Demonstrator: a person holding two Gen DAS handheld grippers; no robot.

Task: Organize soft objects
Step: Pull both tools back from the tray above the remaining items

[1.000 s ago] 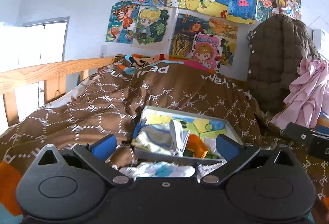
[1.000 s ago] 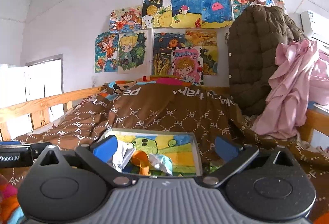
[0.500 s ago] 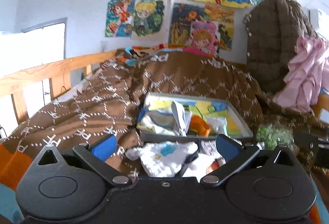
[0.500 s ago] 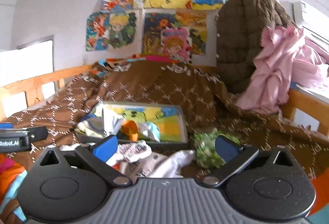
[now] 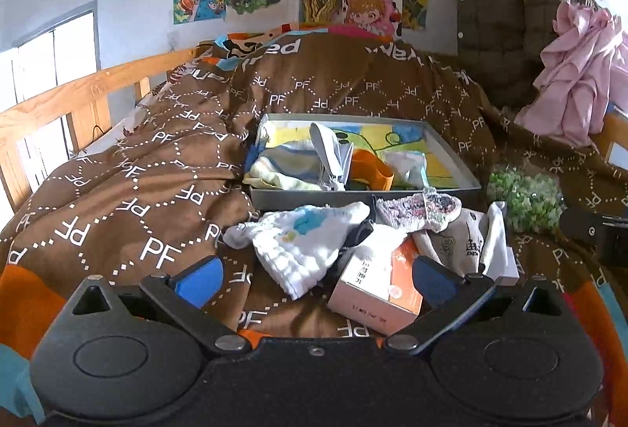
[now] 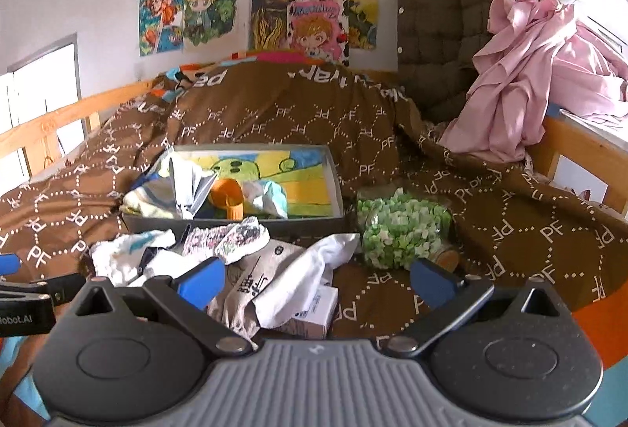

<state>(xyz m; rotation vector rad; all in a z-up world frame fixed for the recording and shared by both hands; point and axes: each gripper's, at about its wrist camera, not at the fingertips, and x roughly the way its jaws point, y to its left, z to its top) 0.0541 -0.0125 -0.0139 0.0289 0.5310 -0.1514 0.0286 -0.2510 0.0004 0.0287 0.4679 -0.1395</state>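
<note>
Straight ahead of my left gripper sits a heap of soft stuff on the brown quilt, and both sets of blue fingertips are spread wide with nothing between them. Same story for my right gripper: released, holding nothing.

Closest to the left one is a white knit cloth with a blue patch, and just right of it a small orange-and-white carton half buried under the pile, so I can't read its print. Behind those lies a speckled pink-and-grey knit piece, touching the front wall of the grey tray.

Inside the tray I can make out a striped cloth, something orange and a pale crumpled bit, but they overlap too much to sort out.

From the right wrist view, a beige printed fabric and a white cloth cover a white box. A green-and-white speckled bundle sits ahead and slightly right, beside the tray's corner.
</note>
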